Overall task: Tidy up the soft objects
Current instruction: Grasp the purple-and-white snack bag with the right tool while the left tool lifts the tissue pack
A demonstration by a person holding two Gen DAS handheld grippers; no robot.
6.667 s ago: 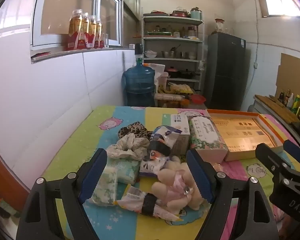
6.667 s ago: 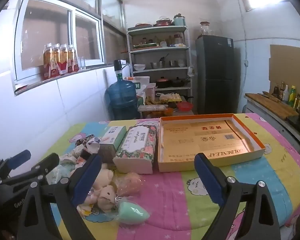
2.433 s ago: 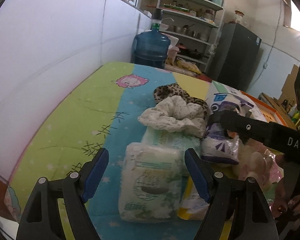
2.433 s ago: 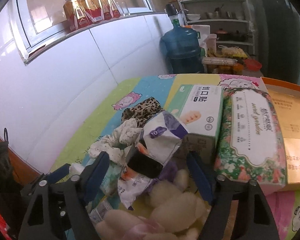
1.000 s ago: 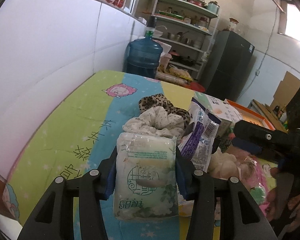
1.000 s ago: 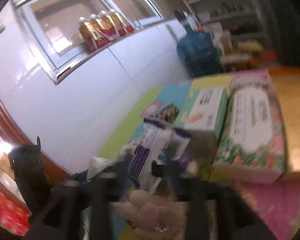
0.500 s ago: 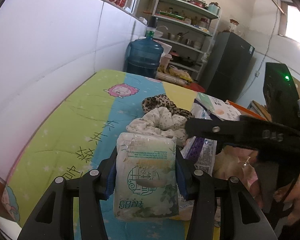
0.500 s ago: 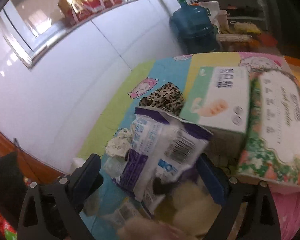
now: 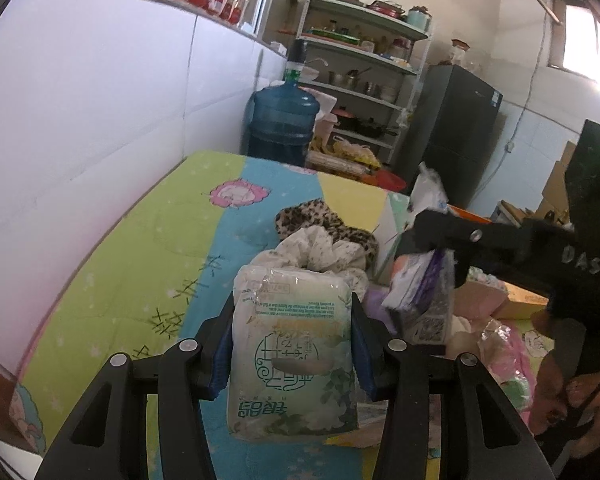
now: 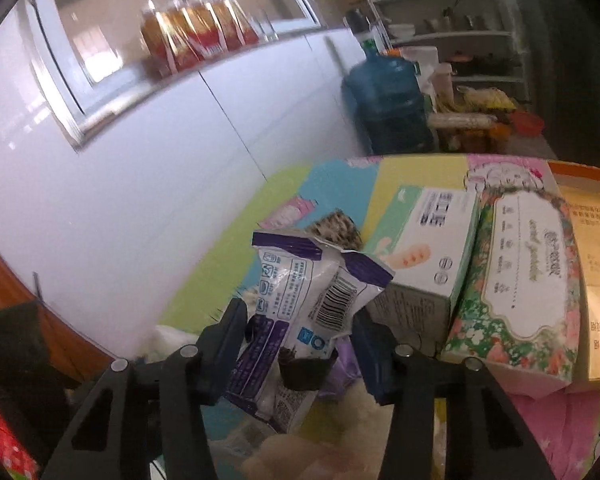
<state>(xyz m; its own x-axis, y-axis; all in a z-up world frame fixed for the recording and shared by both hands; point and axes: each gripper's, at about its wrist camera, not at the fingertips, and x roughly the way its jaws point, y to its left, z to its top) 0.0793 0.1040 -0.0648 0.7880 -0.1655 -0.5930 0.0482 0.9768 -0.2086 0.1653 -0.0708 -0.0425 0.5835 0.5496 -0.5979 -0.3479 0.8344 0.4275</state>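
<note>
Low in the centre of each wrist view, the left tongs (image 9: 292,344) are clamped on a plump white-green tissue pack (image 9: 294,356) while the right tongs (image 10: 300,344), having just closed, pinch a crinkled white-purple wipes packet (image 10: 304,304) above the worktop (image 9: 140,280); at right, the orange box tray (image 10: 596,240) lies open.

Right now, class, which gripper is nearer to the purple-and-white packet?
Right. The right gripper is shut on the purple-and-white packet; the left gripper grips a green tissue pack beside it.
</note>
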